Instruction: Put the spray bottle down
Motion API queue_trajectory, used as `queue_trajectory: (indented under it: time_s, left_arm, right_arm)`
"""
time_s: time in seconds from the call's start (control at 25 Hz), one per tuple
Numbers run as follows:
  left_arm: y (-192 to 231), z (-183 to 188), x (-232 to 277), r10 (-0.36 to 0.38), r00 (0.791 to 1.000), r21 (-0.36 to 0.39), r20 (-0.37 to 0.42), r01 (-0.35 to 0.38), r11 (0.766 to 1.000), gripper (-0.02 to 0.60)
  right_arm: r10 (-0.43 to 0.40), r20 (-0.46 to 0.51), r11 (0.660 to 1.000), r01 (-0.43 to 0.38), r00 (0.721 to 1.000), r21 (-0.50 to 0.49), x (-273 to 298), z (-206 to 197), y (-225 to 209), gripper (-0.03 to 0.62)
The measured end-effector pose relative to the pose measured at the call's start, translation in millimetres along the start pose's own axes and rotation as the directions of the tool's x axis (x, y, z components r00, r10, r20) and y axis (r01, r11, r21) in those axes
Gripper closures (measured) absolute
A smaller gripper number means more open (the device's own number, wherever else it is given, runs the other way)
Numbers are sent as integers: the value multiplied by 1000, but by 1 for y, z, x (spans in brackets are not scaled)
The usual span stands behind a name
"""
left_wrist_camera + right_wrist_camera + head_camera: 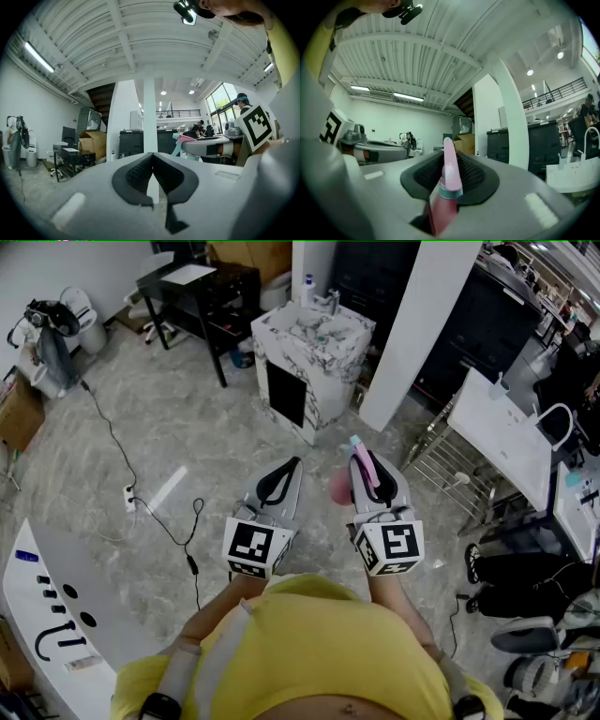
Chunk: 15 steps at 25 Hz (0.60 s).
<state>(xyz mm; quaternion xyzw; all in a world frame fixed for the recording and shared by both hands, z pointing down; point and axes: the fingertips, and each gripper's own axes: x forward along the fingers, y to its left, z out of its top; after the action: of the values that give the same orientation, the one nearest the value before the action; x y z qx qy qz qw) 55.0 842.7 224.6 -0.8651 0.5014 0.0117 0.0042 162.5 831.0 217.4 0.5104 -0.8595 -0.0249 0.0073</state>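
Note:
A pink spray bottle [366,470] with a teal collar sits between the jaws of my right gripper [364,463], held level above the floor. In the right gripper view the spray bottle [449,180] stands up between the black pads, which press on its neck. My left gripper [287,476] is beside it, also level, with its black pads touching and nothing between them. In the left gripper view my left gripper [152,174] points at a white pillar, and the right gripper with the spray bottle [185,139] shows at the right.
A marble-patterned sink cabinet [309,357] stands ahead, with a white pillar [417,329] to its right. A black desk [202,287] is at the back left. A white table [506,437] and wire rack are on the right. A cable and power strip [131,498] lie on the floor.

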Motion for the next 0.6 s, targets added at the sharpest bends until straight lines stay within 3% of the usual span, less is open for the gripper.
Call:
queue_trajectory:
  time_s: [0.28, 0.6]
  left_arm:
    - [-17, -16, 1, 12, 1000, -3, -19, -12, 1000, 577]
    - [8, -31, 33, -2, 1000, -22, -28, 1, 1000, 577]
  right_arm:
    - [14, 4, 1000, -14, 1000, 15, -11, -15, -3, 500]
    - [20, 4, 999, -20, 1000, 50, 28, -27, -18, 499]
